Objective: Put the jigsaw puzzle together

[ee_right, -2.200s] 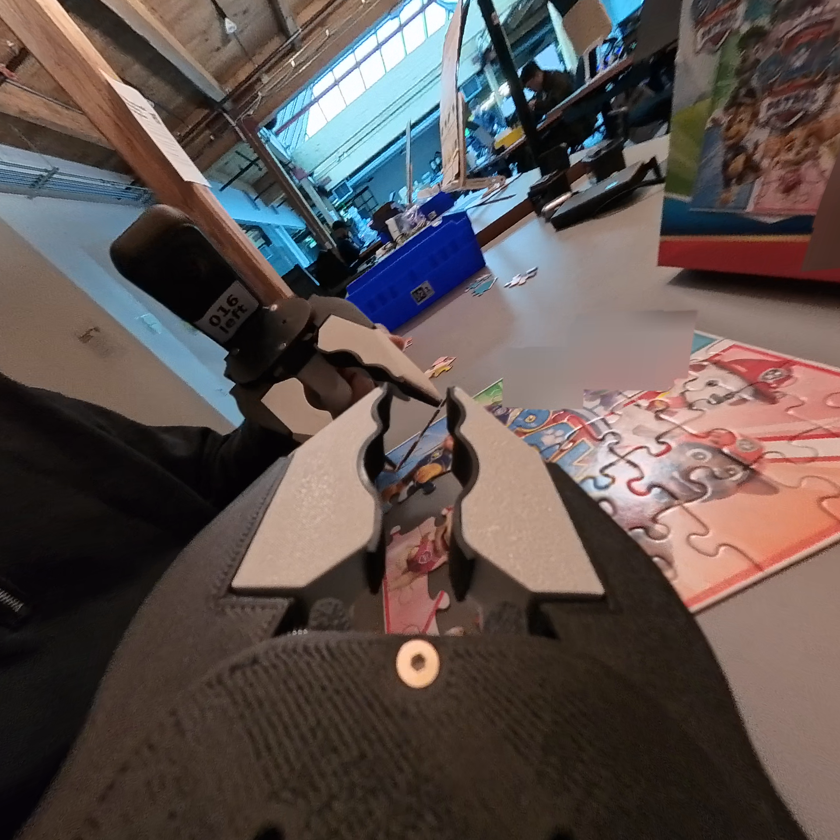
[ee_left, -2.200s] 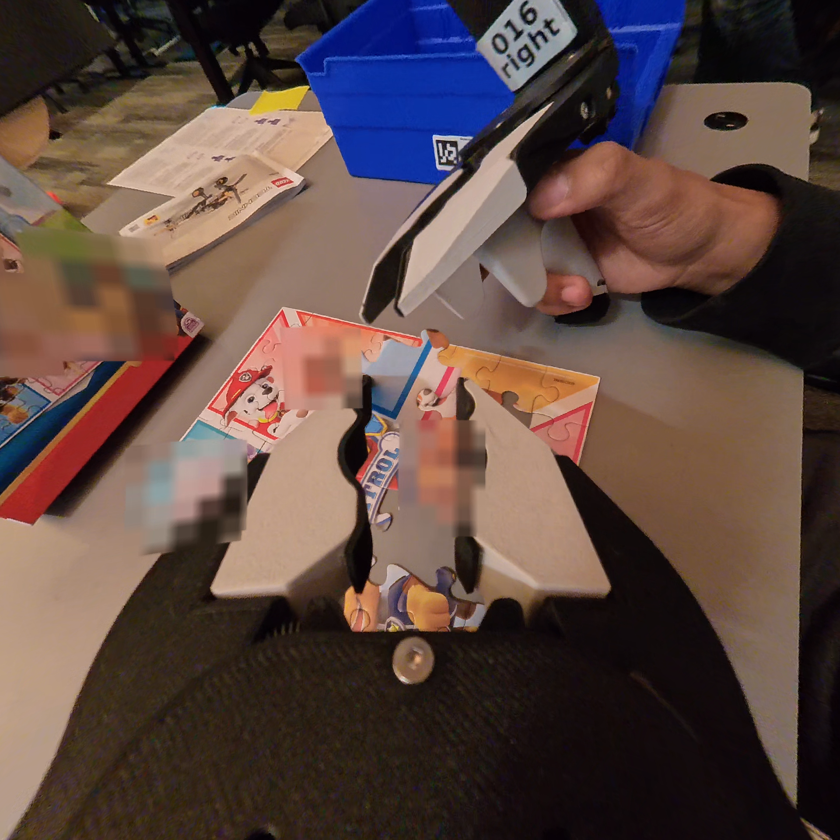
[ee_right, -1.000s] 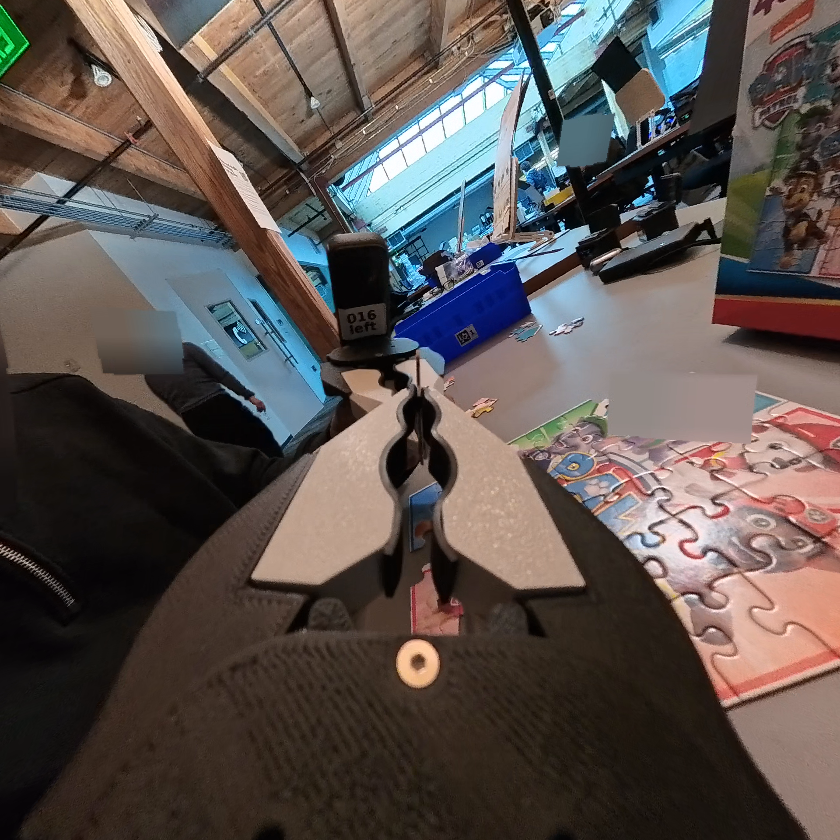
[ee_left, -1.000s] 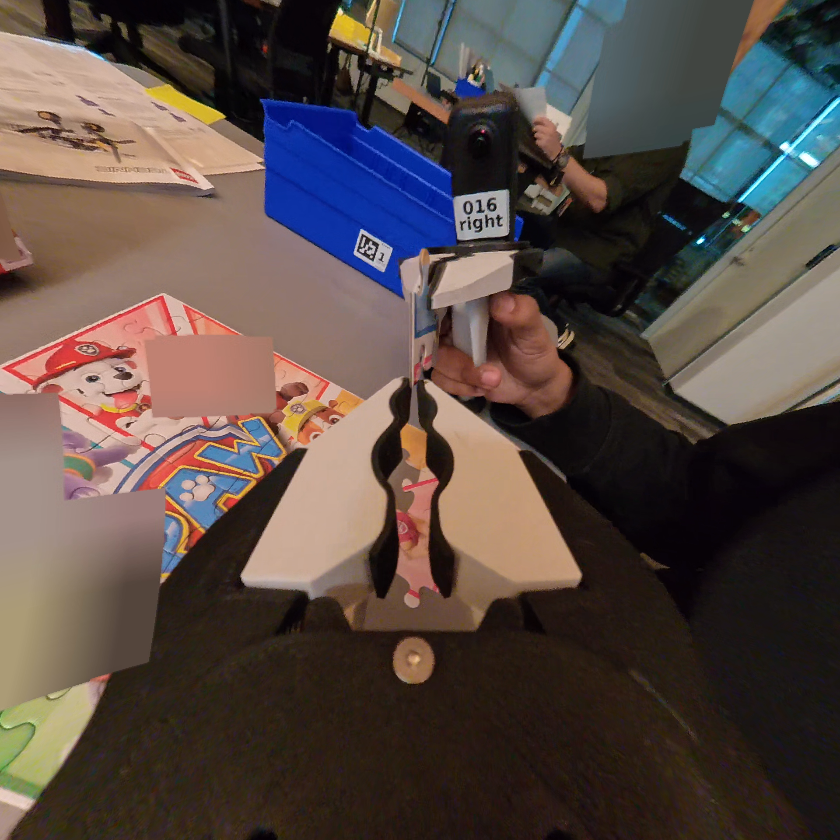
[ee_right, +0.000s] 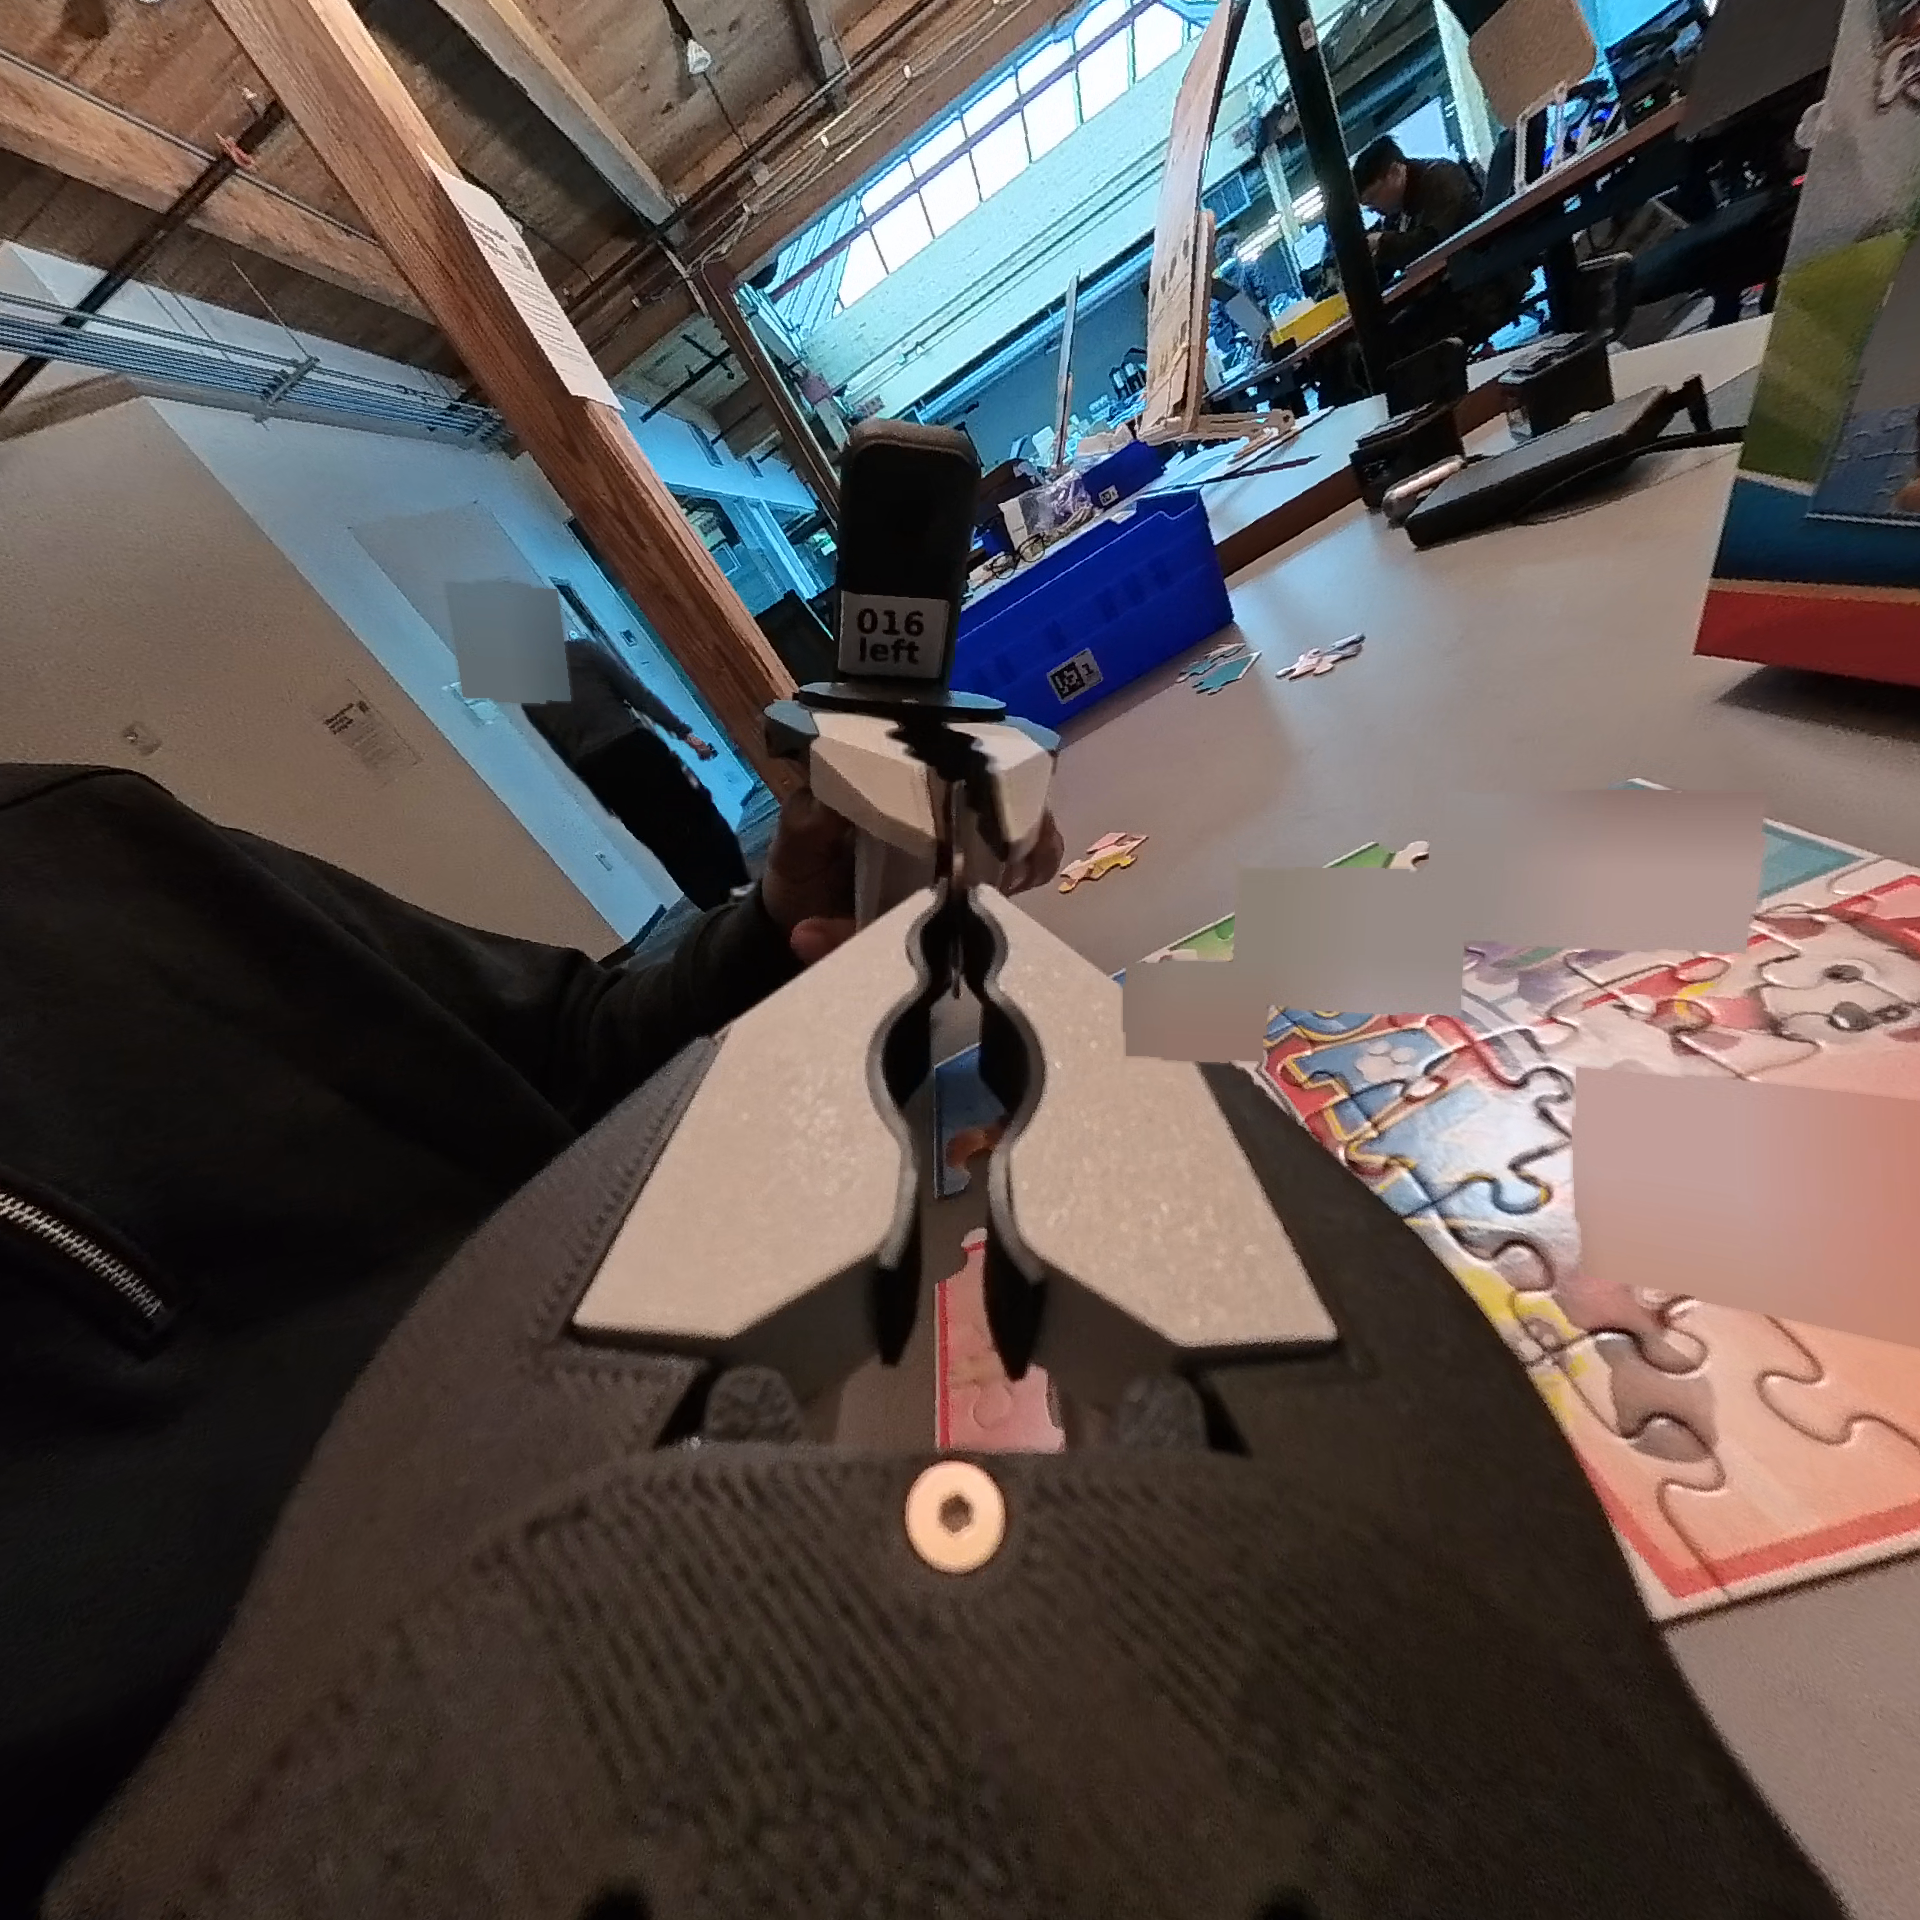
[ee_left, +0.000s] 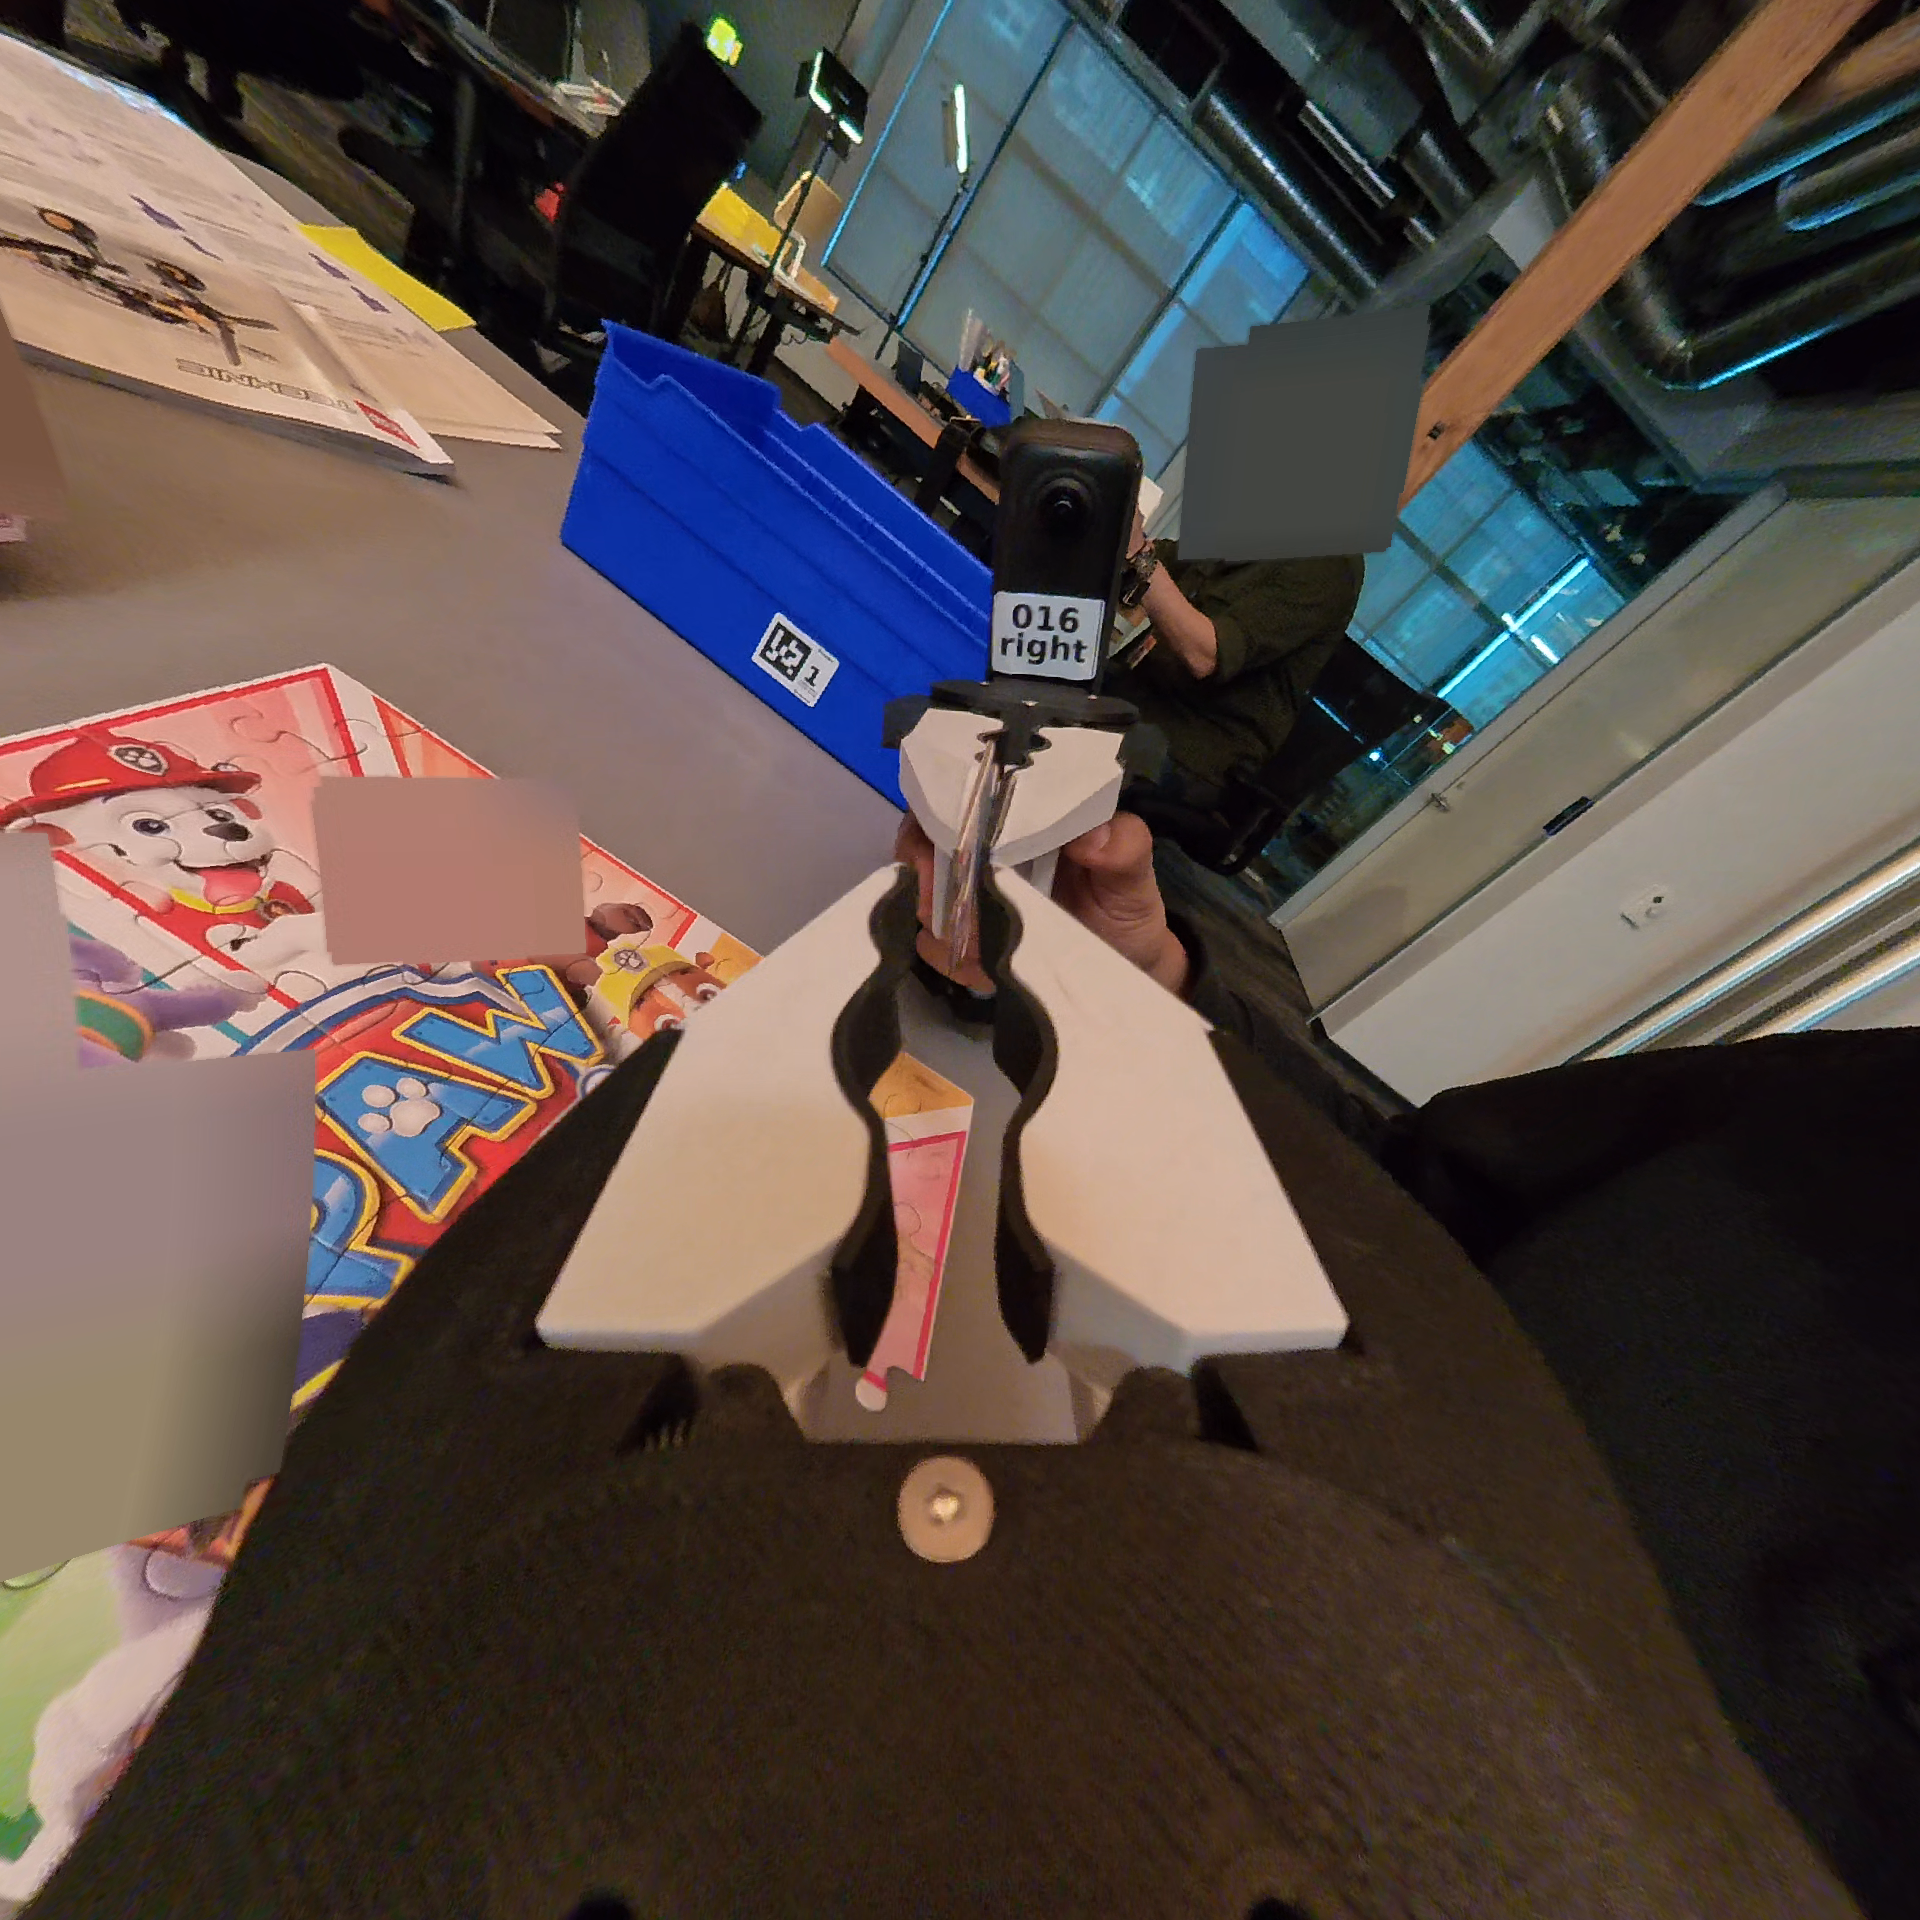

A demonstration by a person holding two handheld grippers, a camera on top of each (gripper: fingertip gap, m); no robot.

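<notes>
Your right gripper [ee_right: 951,914] clamps a thin puzzle piece [ee_left: 966,873], seen edge-on and upright above the table [ee_left: 416,623]. Your left gripper [ee_left: 951,914] stands slightly parted around the piece's near edge, beside the assembled cartoon puzzle [ee_left: 416,1091].

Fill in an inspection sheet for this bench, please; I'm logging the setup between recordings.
surface: grey table, with an assembled cartoon jigsaw lying flat on it.
things in hand: one puzzle piece, seen edge-on, raised between the two grippers.
clutter: blue bin, booklets, loose pieces, puzzle box.
grippers: right gripper shut on the piece; left gripper slightly open, its fingertips either side of the piece's other end.
cables: nothing seen.
surroundings: open workshop with a wooden beam, large windows and a person at another desk.
</notes>
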